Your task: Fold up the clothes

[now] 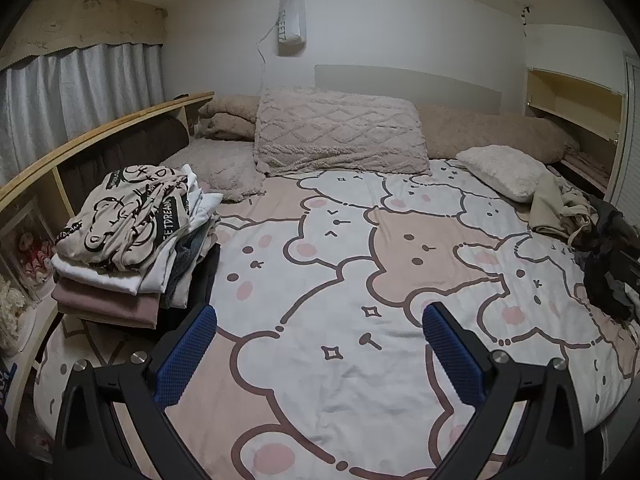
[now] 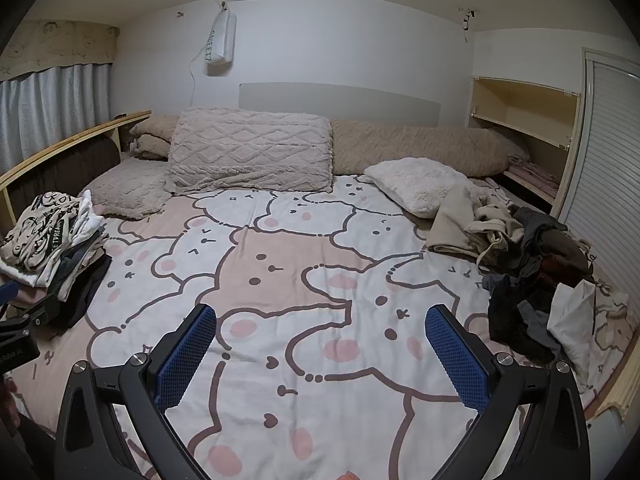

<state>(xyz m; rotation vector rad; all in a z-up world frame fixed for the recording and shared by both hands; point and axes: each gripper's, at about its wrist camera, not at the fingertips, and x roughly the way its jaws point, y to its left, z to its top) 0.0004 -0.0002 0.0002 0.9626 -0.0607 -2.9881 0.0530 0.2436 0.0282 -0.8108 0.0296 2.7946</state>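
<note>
Left wrist view.
- Left gripper [image 1: 320, 344]: jaws spread wide, nothing between the blue pads; it hangs over the bear-print bedspread [image 1: 360, 380], near the folded stack.
- Folded stack [image 1: 132, 248]: left side of the bed, against the wooden side shelf [image 1: 100, 136]. Top item a cream sweatshirt with black bear outlines; below it white, grey and dusty-pink layers, with dark items beside. Judged as the finished part of the task.
- Unfolded pile [image 1: 592, 236]: far right edge of the bed, a beige garment and dark ones in a heap. Judged as work remaining.
- Writing: the sweatshirt's black band reads roughly "E TDREAM", partly hidden by a crease. The white pouch [image 1: 291, 20] hung on the wall carries vertical green letters, seemingly "SWEET".
- Quilted pillow [image 1: 340, 132] at the head of the bed.

Right wrist view.
- Right gripper [image 2: 320, 340]: jaws likewise apart, holding nothing, above the bare middle of the bedspread.
- Unfolded pile [image 2: 532, 280]: right side, well apart from the stack; beige, grey, black, brown and white pieces tangled. Several garments appear left, so the task is judged roughly mid-way, the next garment not yet picked.
- Folded stack [image 2: 52, 240]: far left; the same band lettering is visible here.
- Pouch [image 2: 221, 38]: lettering too small to confirm.
</note>
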